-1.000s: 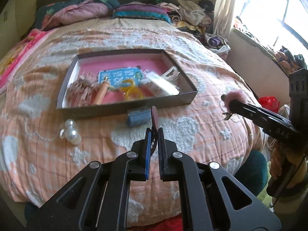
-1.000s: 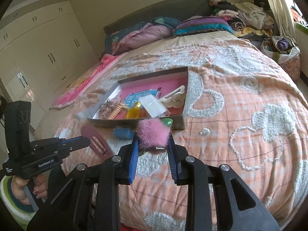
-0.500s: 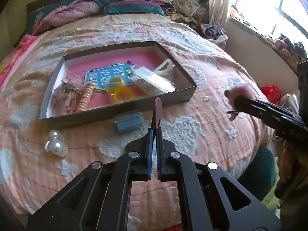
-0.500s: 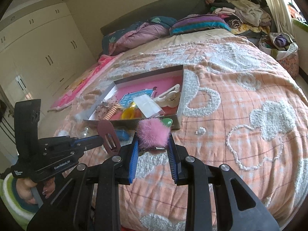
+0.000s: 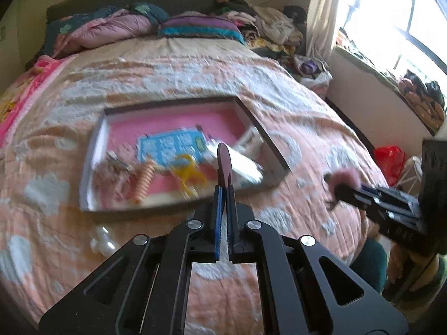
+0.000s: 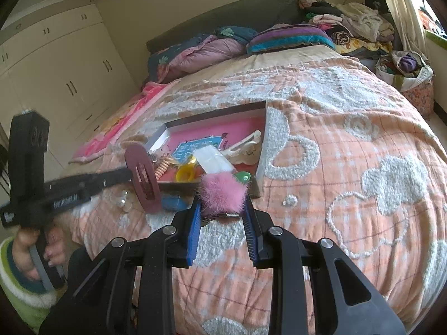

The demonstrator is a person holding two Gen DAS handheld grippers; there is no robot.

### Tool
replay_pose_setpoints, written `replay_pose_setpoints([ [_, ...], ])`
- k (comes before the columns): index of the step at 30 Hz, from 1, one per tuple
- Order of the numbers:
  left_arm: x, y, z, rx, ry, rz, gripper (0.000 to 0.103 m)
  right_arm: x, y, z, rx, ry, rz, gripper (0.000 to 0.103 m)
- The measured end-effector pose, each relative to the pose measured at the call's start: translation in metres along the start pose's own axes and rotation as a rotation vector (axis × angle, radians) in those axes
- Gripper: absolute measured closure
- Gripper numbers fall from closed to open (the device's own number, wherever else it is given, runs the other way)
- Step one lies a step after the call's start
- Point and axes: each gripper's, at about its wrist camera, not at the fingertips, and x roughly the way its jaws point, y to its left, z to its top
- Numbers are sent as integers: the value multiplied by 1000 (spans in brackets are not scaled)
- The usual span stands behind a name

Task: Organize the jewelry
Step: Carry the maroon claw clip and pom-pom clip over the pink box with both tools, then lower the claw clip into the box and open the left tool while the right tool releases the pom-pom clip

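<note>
Both tongs have closed on the tray [image 6: 261,139]. Left tongs [image 5: 223,192] pinch the maroon clip [image 6: 143,177]; right tongs [image 6: 222,212] grip the pink pompom clip [image 6: 223,194]. Most pieces lie inside; pearls [image 6: 124,199] and blue clip [image 6: 173,203] remain on the bed.

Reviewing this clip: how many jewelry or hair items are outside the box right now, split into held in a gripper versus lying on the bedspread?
Held in a gripper: 2, the maroon hair clip and the pink pompom clip.
Lying on the bedspread: 2, the blue block and the pearl cluster.
Total: 4
</note>
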Motion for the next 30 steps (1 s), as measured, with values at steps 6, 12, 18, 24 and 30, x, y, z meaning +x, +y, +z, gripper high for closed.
replay_pose_setpoints([
  [6, 3, 25, 30, -26, -36, 39, 103, 9, 7, 20, -34, -10, -1, 77],
  [12, 20, 53, 49, -64, -30, 77, 103, 26, 10, 45, -64, -16, -14, 77],
  [18, 36, 77, 55, -99, -13, 103, 103, 51, 9, 71, -90, -8, -28, 77],
  [24, 47, 90, 56, -108, -2, 137, 103, 83, 8, 91, -103, 17, -34, 77],
  [30, 52, 91, 56, -98, 0, 146, 103, 116, 11, 100, -123, 63, -43, 77],
])
